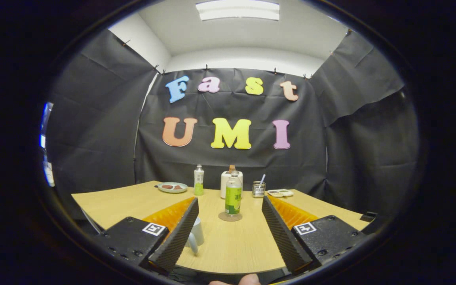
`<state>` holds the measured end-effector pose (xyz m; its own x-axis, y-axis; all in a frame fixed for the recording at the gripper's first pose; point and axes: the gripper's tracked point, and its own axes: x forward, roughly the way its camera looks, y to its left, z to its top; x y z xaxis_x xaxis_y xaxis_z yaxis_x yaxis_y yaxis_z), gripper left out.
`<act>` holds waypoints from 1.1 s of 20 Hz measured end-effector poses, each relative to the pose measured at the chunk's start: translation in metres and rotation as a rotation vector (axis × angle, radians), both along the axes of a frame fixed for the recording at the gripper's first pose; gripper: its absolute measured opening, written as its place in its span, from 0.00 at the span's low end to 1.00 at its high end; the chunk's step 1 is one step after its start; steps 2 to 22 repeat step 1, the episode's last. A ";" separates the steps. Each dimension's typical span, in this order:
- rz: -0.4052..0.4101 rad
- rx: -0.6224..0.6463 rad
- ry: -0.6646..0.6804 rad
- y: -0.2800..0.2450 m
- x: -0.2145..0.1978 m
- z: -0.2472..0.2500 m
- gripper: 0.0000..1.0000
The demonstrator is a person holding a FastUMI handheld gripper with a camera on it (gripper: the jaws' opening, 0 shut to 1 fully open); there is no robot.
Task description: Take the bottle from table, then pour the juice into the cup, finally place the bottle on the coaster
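A clear bottle (233, 194) with a green label stands upright on a round coaster (230, 216) in the middle of the wooden table (125, 202), ahead of my fingers and between their lines. My gripper (230, 200) is open wide, with nothing between its fingers. A pale cup (197, 232) with a handle sits close to the left finger, partly hidden behind it.
Along the table's far edge stand a plate with brown food (172, 187), a second small bottle (199, 180), a white jug (225, 183), a small glass holder with a stick (258, 189) and a flat tray (280, 193). A dark object (369, 216) lies at the table's right edge.
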<state>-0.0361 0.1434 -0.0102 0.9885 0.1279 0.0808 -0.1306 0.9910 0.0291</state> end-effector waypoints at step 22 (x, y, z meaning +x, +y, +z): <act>0.001 -0.002 -0.002 0.001 0.000 0.000 1.00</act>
